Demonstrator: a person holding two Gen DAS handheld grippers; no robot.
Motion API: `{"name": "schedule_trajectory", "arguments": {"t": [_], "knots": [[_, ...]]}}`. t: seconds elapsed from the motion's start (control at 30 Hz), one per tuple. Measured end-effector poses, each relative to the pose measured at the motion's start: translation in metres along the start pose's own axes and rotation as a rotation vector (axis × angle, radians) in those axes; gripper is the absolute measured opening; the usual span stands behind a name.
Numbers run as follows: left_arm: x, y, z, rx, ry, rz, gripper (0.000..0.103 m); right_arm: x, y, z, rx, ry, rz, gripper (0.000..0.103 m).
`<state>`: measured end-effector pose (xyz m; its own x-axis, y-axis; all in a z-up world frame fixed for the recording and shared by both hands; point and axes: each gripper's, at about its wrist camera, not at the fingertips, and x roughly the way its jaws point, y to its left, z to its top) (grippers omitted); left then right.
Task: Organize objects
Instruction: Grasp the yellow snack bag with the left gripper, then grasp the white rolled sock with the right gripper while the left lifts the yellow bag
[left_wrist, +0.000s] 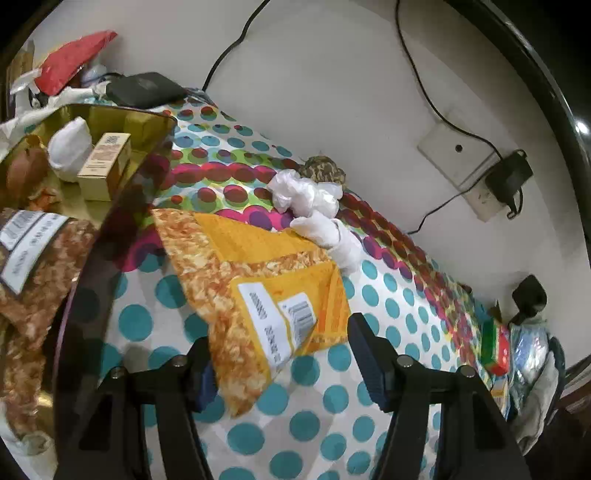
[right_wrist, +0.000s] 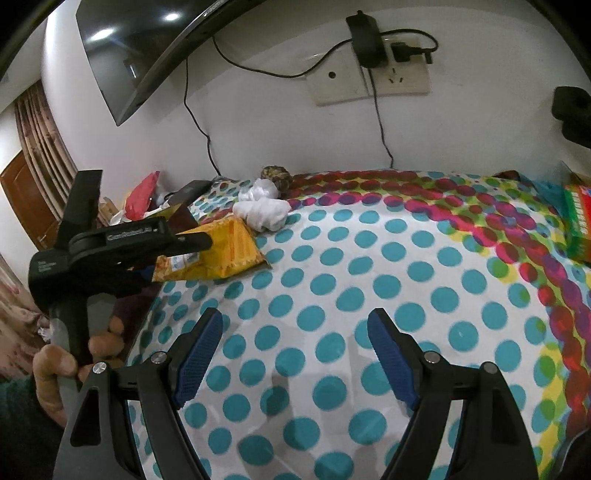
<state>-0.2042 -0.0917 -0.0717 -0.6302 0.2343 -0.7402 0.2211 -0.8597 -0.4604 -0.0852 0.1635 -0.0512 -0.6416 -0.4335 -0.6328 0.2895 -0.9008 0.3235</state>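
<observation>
The yellow snack packet (left_wrist: 258, 295) lies on the spotted cloth (left_wrist: 332, 406) near its left edge, just beside the gold tray (left_wrist: 147, 122). My left gripper (left_wrist: 284, 362) gapes wide around its corner, holding nothing; closing comes next, I judge. My right gripper (right_wrist: 295, 354) hangs open, empty. The tray holds a small carton (left_wrist: 105, 166) and white bundle (left_wrist: 70, 147).

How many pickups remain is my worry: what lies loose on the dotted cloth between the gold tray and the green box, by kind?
Yellow labelled packet: 1
White crumpled plastic bundles: 2
Mottled brown round thing: 1
Total: 4
</observation>
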Motion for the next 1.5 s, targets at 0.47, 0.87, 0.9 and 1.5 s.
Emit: {"name": "schedule_trajectory", "arguments": {"t": [0.47, 0.87, 0.9, 1.5], "knots": [[0.011, -0.011, 0.002, 0.114, -0.071, 0.046, 0.038, 0.040, 0.001, 0.015, -0.035, 0.045, -0.031, 0.079], [-0.023, -0.019, -0.010, 0.202, -0.147, 0.053, 0.036, 0.084, 0.003, 0.048, -0.115, 0.070, -0.103, 0.079], [-0.027, -0.019, -0.012, 0.205, -0.154, 0.056, 0.035, 0.089, 0.004, 0.051, -0.126, 0.075, -0.104, 0.079], [-0.113, -0.010, -0.033, 0.285, -0.305, 0.119, 0.035, 0.174, 0.064, 0.084, -0.240, 0.152, -0.038, 0.072]]}}
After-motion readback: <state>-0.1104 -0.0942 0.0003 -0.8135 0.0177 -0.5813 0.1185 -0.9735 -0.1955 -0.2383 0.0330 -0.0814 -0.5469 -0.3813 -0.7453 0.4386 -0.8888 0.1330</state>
